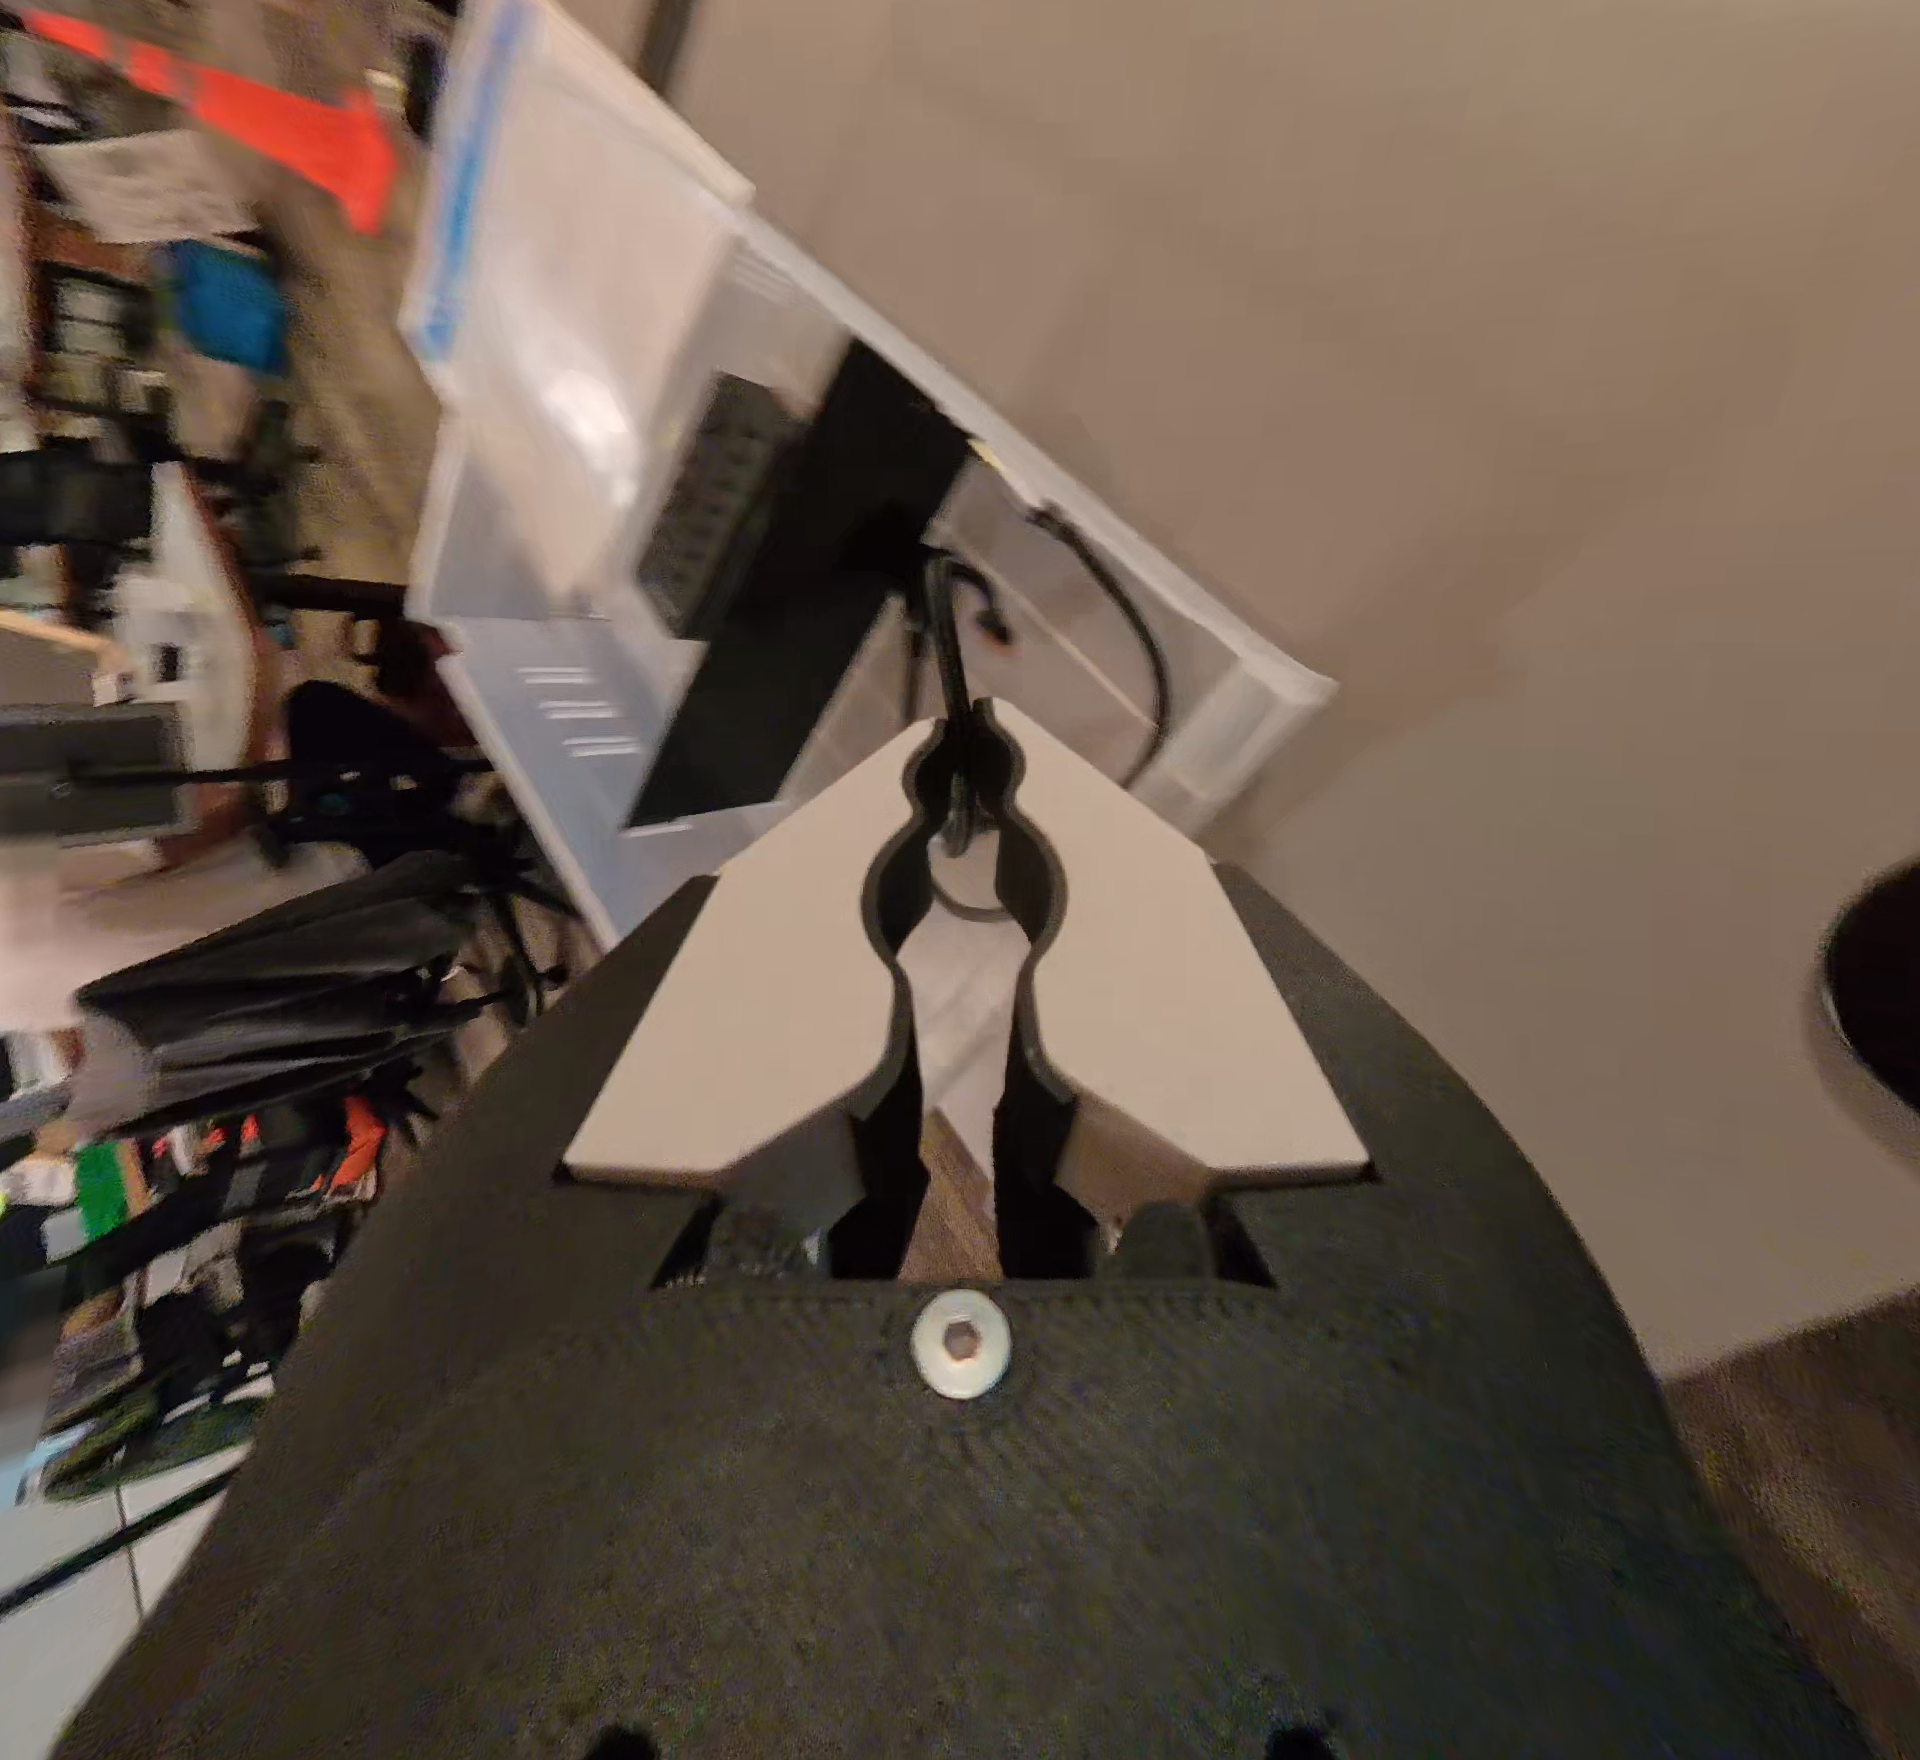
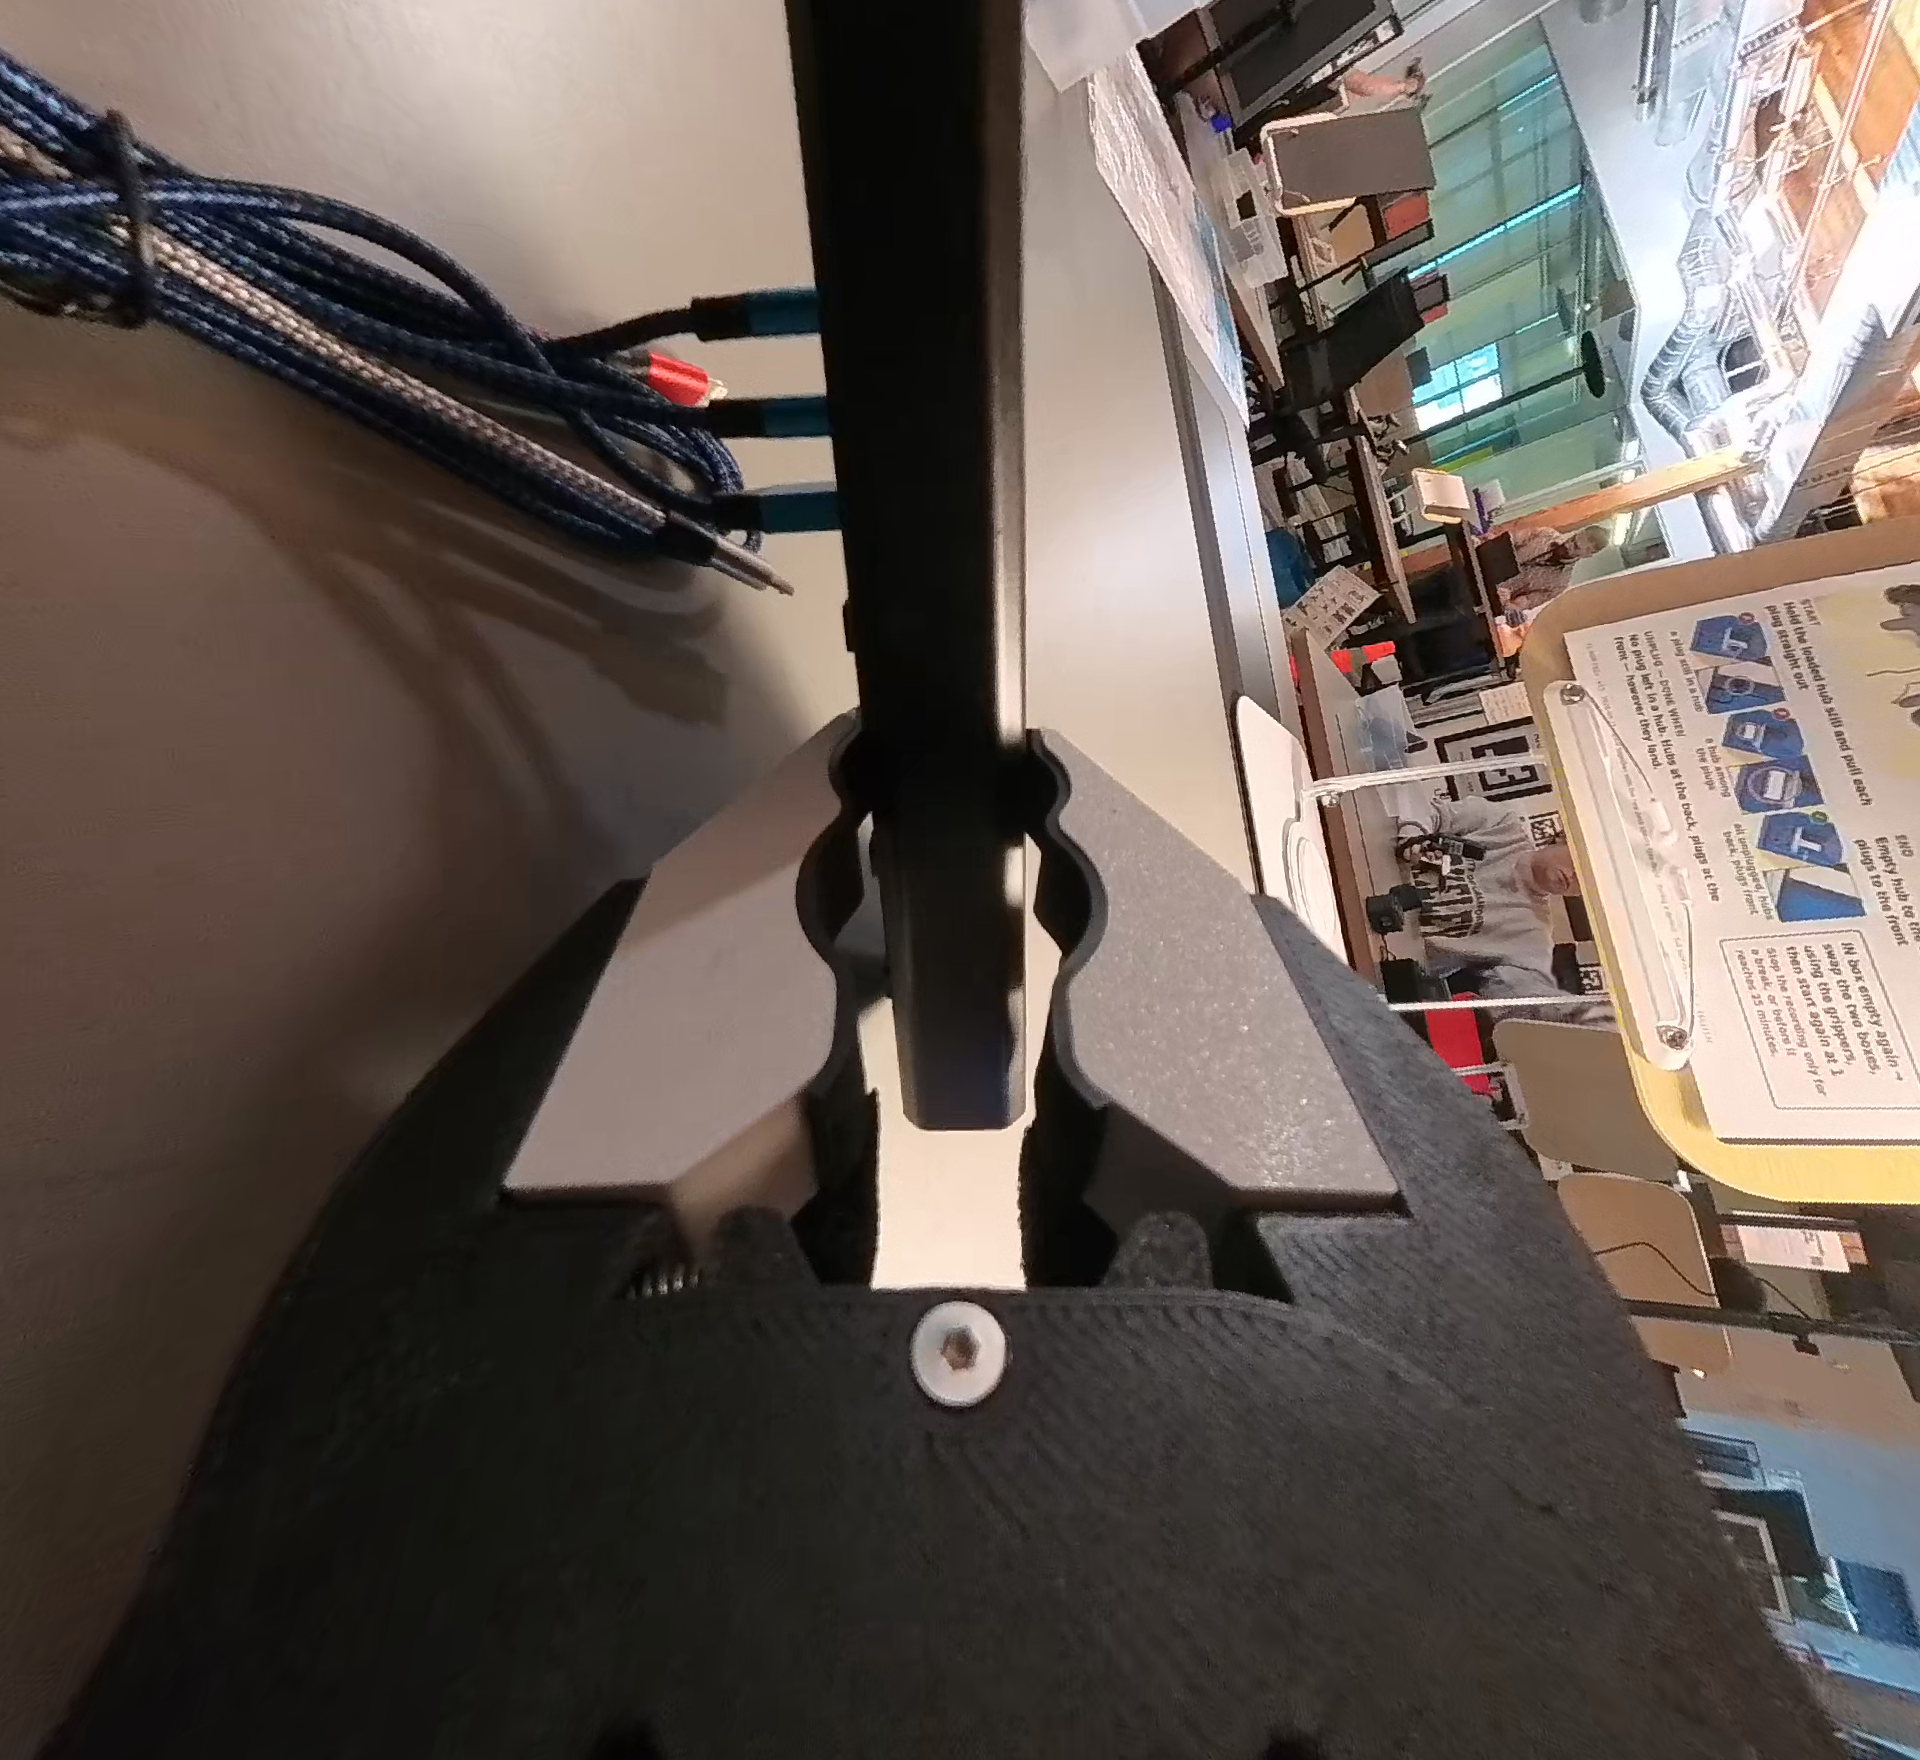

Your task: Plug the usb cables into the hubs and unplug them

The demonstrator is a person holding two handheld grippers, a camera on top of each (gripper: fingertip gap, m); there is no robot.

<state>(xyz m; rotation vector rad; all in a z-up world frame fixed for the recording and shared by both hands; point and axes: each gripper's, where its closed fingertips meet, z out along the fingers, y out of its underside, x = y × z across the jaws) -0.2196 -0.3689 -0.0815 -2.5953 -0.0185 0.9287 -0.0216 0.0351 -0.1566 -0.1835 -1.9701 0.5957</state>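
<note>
While clamped, hub lengthwise forward.

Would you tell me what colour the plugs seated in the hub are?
Teal blue plugs in the black hub, clearest in the right wrist view.

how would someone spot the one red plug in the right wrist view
Start at the long black USB hub clamped upright in the right gripper. Three teal plugs enter its left side, fed by a bundle of blue braided cables. The red plug hangs loose between the top two, short of the hub; it is the only red one.
</note>
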